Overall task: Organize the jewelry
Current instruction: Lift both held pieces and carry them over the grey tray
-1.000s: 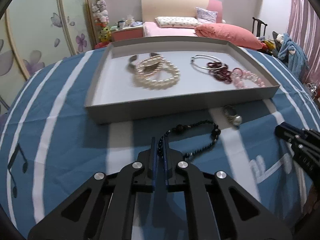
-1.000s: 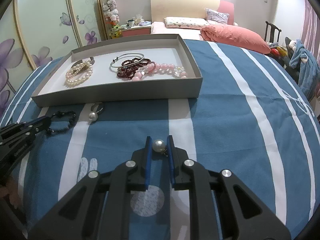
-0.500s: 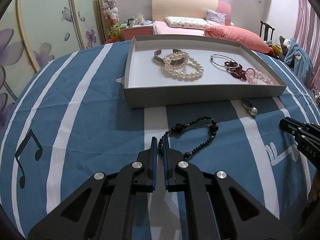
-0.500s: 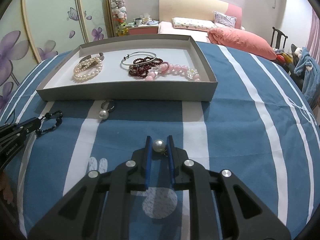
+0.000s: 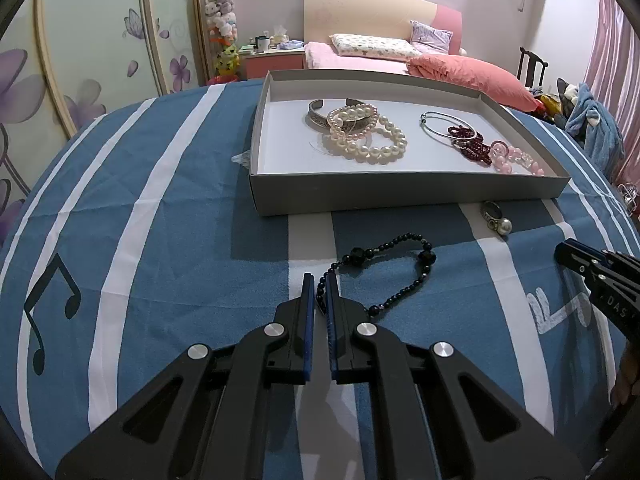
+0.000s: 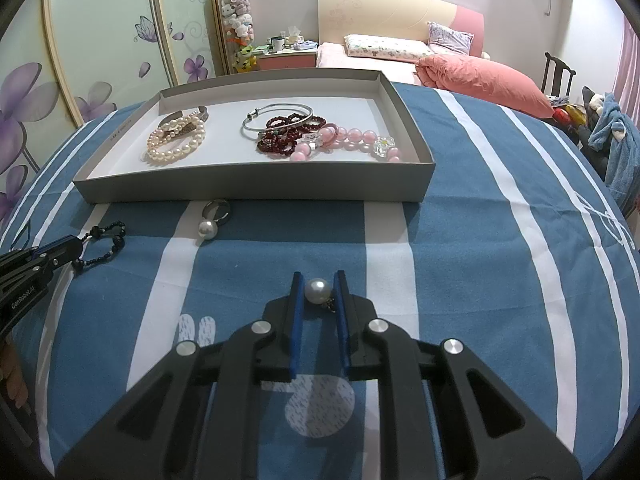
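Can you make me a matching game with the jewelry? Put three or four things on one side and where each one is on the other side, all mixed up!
Things:
1. black bead bracelet
2. loose pearl
3. pearl ring
4. white pearl bracelet

Places:
A. inside the grey tray
B. pinched in the right gripper
C. lying free on the blue cloth, just in front of the tray
D. pinched at one end by the left gripper, the rest on the cloth

Pairs: 1-D, 2-B, 3-C, 4-A
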### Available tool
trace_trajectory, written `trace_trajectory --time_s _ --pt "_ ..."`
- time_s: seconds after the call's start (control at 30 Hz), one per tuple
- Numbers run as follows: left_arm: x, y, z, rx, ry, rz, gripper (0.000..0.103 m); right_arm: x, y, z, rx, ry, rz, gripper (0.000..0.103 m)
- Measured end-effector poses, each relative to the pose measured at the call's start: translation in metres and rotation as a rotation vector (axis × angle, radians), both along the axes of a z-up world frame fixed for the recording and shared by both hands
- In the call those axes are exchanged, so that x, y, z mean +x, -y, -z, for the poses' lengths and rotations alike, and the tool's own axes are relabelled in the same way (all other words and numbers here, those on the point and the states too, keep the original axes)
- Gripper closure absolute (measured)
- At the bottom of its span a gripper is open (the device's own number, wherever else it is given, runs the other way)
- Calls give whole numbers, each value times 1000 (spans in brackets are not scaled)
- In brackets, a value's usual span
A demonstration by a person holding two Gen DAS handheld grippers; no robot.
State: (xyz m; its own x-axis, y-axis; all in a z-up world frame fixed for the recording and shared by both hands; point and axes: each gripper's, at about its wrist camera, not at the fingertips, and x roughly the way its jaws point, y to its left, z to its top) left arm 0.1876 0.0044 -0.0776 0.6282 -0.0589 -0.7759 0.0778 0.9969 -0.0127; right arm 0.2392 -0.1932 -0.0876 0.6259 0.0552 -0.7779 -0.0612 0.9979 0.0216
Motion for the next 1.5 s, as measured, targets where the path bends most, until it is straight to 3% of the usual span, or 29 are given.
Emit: trace_trajectory --time_s 0.5,0.73,0.9,1.07,1.5 --pt "0 -1 -1 -11 0 -2 98 0 1 0 1 0 0 87" --pt "-6 -16 -2 -100 0 -23 99 -3 6 -1 30 11 19 88" --pt "-17 -29 -10 -199 44 -38 99 -12 9 -8 63 56 33 88" --pt "-30 -30 -23 -246 114 -39 99 -23 8 -18 88 109 31 88" --pt "-50 -14 -45 -233 226 -13 99 -46 -8 -47 86 275 0 88"
